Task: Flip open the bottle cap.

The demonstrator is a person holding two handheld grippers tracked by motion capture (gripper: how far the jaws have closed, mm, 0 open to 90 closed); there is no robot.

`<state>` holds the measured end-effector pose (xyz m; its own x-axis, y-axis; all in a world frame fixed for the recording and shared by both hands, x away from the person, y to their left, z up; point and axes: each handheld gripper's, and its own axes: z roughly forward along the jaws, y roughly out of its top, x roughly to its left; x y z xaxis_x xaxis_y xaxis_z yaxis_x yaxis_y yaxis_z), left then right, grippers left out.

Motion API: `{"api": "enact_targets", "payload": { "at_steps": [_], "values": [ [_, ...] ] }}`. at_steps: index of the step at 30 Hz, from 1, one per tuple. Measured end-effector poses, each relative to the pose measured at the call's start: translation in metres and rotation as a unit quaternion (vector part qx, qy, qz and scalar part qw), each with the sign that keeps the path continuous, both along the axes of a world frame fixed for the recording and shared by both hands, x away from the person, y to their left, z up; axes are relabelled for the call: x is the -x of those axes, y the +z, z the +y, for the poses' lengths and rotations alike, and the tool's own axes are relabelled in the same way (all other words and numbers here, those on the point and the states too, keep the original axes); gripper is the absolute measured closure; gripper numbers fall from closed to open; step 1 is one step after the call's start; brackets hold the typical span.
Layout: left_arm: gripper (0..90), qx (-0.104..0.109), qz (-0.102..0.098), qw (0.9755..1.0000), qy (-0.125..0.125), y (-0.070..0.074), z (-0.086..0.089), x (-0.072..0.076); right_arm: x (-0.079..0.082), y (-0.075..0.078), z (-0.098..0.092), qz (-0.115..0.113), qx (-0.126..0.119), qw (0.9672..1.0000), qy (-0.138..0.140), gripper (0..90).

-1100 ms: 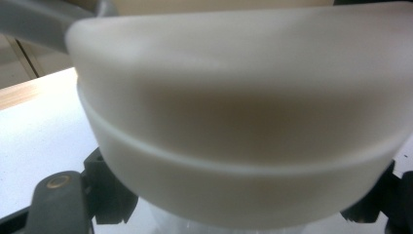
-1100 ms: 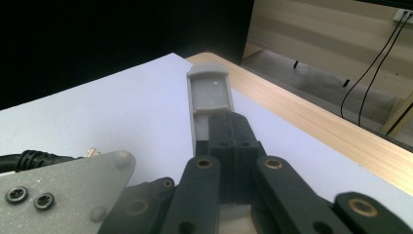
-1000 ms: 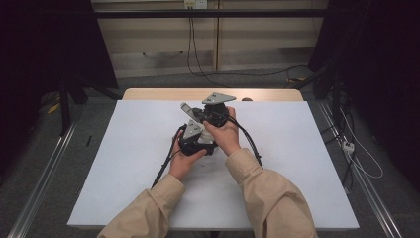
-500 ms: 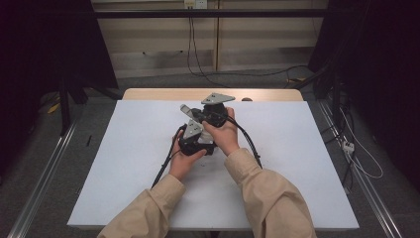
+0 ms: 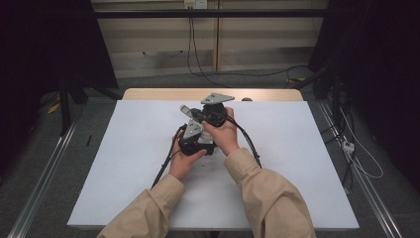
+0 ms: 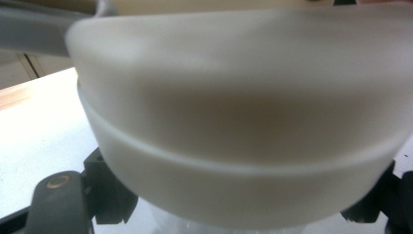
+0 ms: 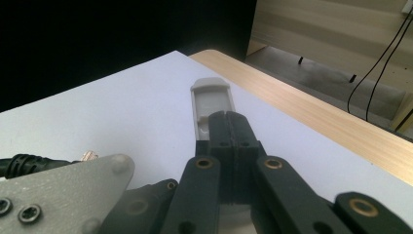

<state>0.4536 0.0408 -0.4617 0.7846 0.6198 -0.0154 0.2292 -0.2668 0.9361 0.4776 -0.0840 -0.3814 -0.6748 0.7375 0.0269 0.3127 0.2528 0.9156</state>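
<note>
In the high view a person holds both grippers close together over the middle of the white table. My right gripper points to the far left, its grey plate on top. In the right gripper view its black jaws are pressed together, ending in a pale fingertip with nothing between them. My left gripper sits just below and in front of it, partly covered by the right hand. In the left gripper view a pale rounded blurred thing lies right against the lens and hides the fingertips; I cannot tell what it is.
A wooden strip runs along the table's far edge. Black cables trail from the grippers toward the person. Metal rails and floor cables flank the table, and dark curtains stand at both sides.
</note>
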Motion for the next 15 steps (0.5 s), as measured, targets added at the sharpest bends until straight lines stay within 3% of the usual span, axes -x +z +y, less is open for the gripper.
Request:
{"api": "enact_targets", "payload": {
  "at_steps": [15],
  "values": [
    [18.6,0.001,0.000,1.0000,0.001,0.0000,0.0000,0.0001,-0.0012,0.0004,0.0006,0.004,0.004,1.0000,0.002,90.0]
  ]
}}
